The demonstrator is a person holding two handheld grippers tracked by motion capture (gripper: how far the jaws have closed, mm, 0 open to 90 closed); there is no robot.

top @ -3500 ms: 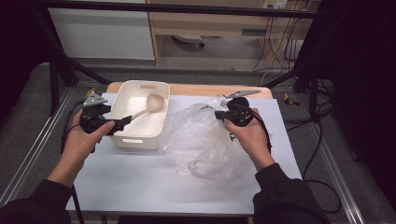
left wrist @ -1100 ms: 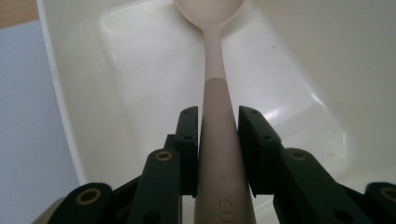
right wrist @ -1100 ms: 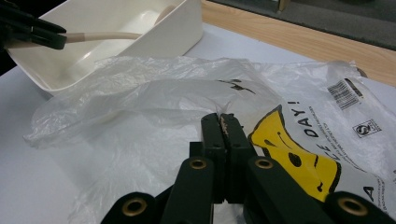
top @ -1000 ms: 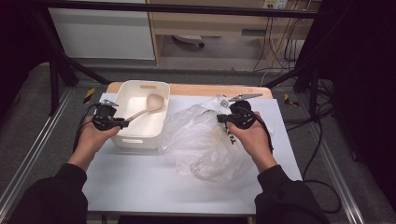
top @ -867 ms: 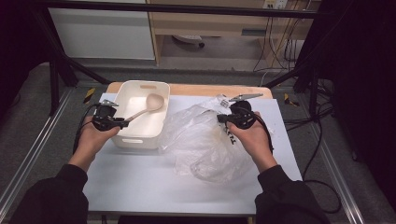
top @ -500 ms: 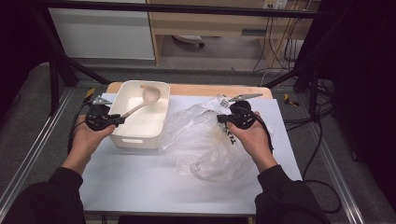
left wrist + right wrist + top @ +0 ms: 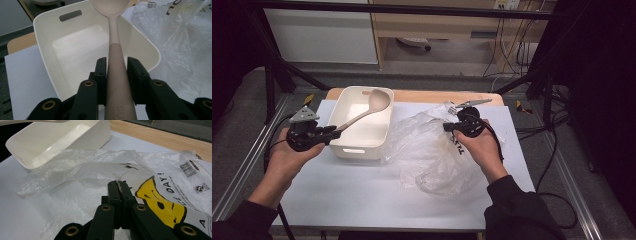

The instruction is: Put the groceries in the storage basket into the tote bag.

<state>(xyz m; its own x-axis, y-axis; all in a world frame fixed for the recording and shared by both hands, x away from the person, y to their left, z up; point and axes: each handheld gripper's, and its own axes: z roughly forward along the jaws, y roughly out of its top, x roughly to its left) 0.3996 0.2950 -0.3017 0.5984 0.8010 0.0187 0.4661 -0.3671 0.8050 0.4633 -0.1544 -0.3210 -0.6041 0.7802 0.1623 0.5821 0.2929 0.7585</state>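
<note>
Holding a ladle point(image 7: 362, 114) by its handle, the left gripper point(image 7: 330, 134) sits at the near left corner of the white tub point(image 7: 343, 147); in the left gripper view its jaws are clamped on the brown handle point(image 7: 116, 75), one on each side. The ladle slants up and away from the gripper, its bowl point(image 7: 379, 100) raised over the tub's far end rather than resting inside, which reads as a lift out of the tub and probably toward the bag. The tub stands on the table point(image 7: 362, 195), touching the crumpled clear plastic bag point(image 7: 432, 155) on its right. The right gripper point(image 7: 447, 127) rests at the bag's upper edge with its jaws together; the right gripper view shows them point(image 7: 119, 185) pinching a fold of the film, seemingly to keep the bag steady or its mouth lifted for the ladle. Whether the mouth is actually open cannot be told. The bag's yellow print point(image 7: 160, 200) lies face up beside that gripper.
</note>
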